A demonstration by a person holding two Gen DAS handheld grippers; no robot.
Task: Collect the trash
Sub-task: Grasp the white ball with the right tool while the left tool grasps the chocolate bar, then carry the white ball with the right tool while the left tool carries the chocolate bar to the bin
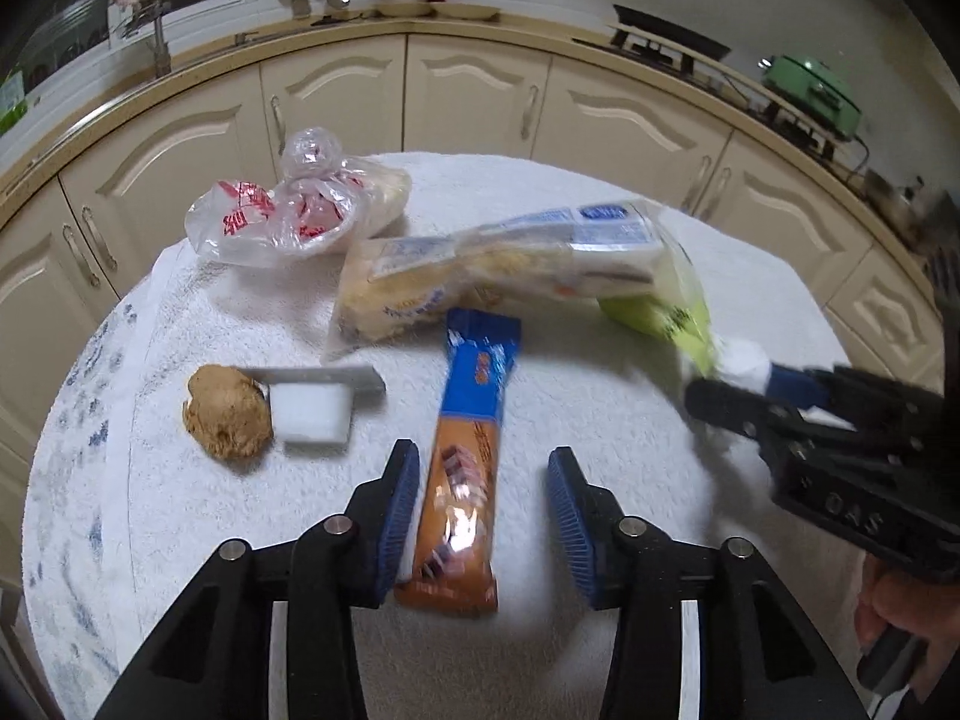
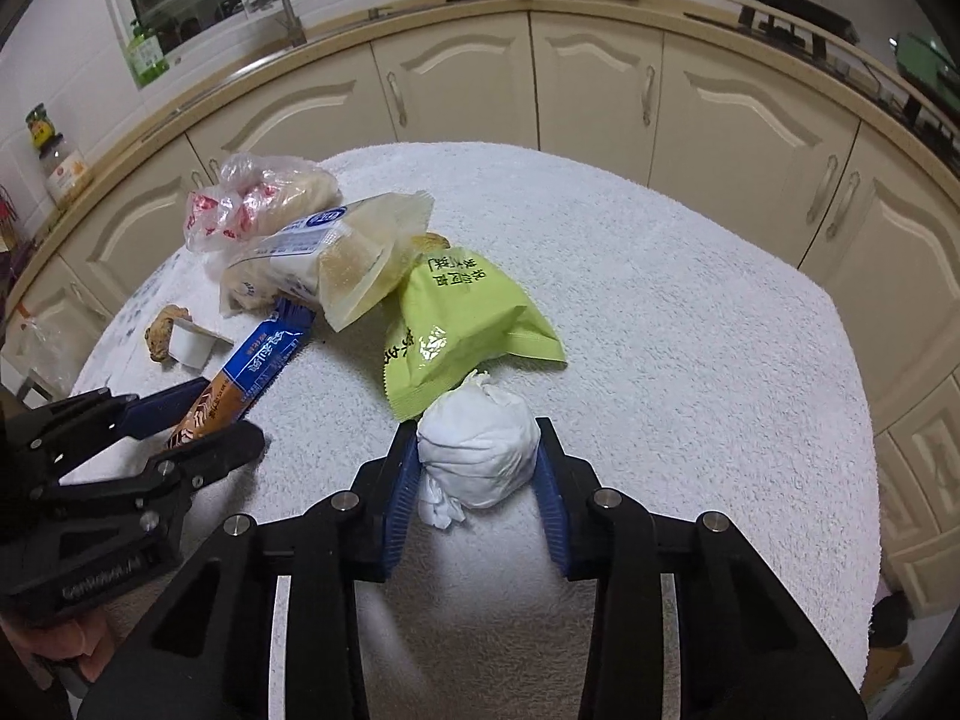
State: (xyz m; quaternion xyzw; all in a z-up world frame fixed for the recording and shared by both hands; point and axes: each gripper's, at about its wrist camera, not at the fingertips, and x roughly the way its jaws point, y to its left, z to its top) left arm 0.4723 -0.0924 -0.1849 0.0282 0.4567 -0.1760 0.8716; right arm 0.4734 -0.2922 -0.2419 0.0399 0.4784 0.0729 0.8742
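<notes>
Standing by table: white terry towel (image 2: 660,300) covers the top, cream kitchen cabinets (image 2: 456,78) far behind.
Left gripper (image 1: 483,516): jaws partly apart, straddling the near end of the blue-and-orange snack bar wrapper (image 1: 471,444); left pad touches the wrapper edge, right pad stands clear of it, no pinch.
Right gripper (image 2: 478,468): blue pads pinching the crumpled white tissue ball (image 2: 477,456) on both sides, ball resting on the towel.
Green snack bag (image 2: 462,324): just beyond the ball, touching it.
Clear bread bag with blue label (image 2: 324,258): left of the green bag, overlapping it.
Knotted clear plastic bag with red print (image 1: 282,210): far left.
Brown lumpy food scrap (image 1: 225,417): near left, touching small white plastic cup (image 1: 312,414).
</notes>
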